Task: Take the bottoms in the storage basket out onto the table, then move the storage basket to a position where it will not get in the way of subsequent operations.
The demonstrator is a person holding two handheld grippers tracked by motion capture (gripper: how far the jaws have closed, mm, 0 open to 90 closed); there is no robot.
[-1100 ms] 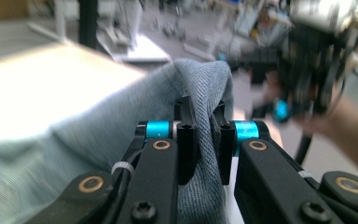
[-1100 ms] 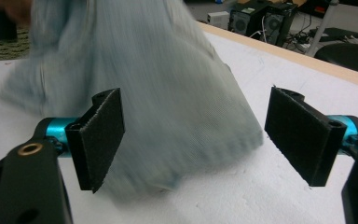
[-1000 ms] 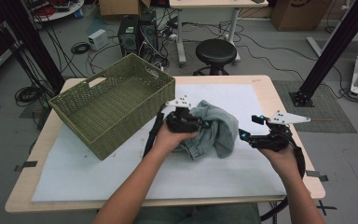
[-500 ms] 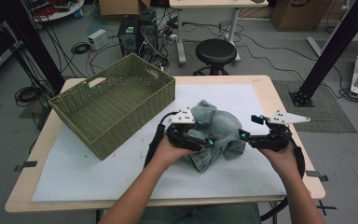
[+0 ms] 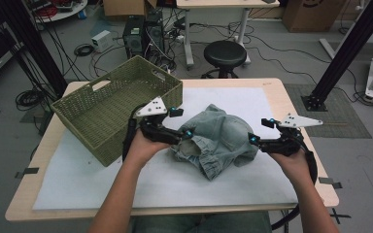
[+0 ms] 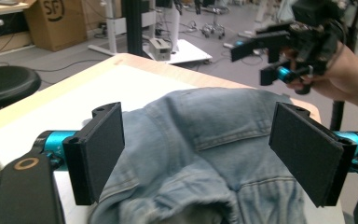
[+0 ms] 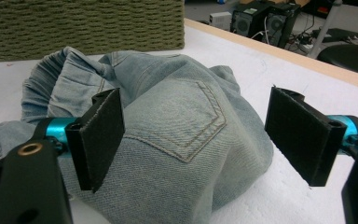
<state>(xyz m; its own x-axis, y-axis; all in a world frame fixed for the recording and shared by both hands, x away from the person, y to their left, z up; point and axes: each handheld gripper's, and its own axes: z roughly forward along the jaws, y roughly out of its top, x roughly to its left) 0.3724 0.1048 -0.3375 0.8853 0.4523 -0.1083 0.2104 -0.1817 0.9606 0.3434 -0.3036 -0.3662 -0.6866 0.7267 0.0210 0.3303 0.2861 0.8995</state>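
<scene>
On the white sheet (image 5: 252, 104), crumpled soft denim jeans (image 5: 221, 138) bulge.

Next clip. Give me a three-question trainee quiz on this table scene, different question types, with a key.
1. True or false: the crumpled light-blue denim garment lies inside the olive-green woven basket.
2. Multiple choice: the left hand-held gripper is A) shut on the denim, B) open with denim between its pads, C) resting in the basket.
3. Short answer: on which side of the denim garment is the right hand-held gripper, seen from the high view?

Key: 1 false, it lies on the white table cover beside the basket. 2 B; its jaws have just been opening. 3 Its right side, jaws open toward the denim.
</scene>
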